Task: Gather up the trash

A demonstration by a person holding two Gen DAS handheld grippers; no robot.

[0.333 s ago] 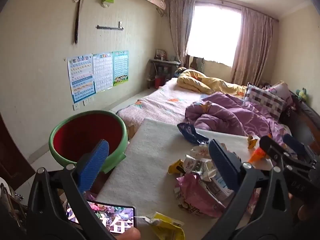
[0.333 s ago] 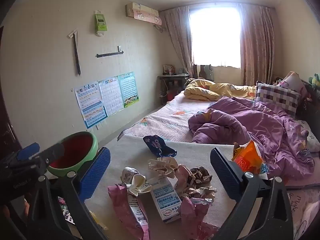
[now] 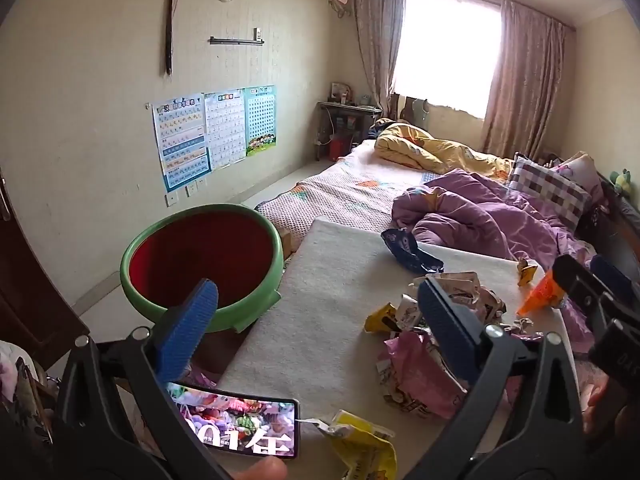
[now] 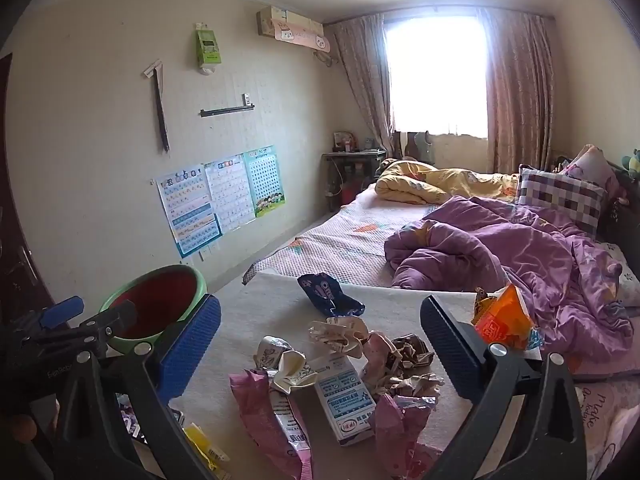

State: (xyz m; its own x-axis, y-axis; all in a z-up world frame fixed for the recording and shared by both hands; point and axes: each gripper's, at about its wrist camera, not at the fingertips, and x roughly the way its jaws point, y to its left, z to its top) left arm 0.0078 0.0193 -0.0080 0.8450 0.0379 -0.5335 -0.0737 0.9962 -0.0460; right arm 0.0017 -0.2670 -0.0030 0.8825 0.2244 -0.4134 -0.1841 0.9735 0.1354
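A heap of crumpled snack wrappers (image 4: 344,364) lies on the pale foam pad (image 3: 320,312); left of the pad sits the round green-rimmed red basin (image 3: 200,264), behind it the rumpled purple quilt (image 4: 500,252), at its near edge a lit phone (image 3: 240,424).

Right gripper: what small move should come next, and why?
Probably lower the right gripper onto the carton and close. It is open and empty, the wrappers and carton lie loose on the pad right below it, and the basin beside the pad holds nothing visible yet.

Phone (image 3: 240,426) partly behind left tool (image 3: 316,320)
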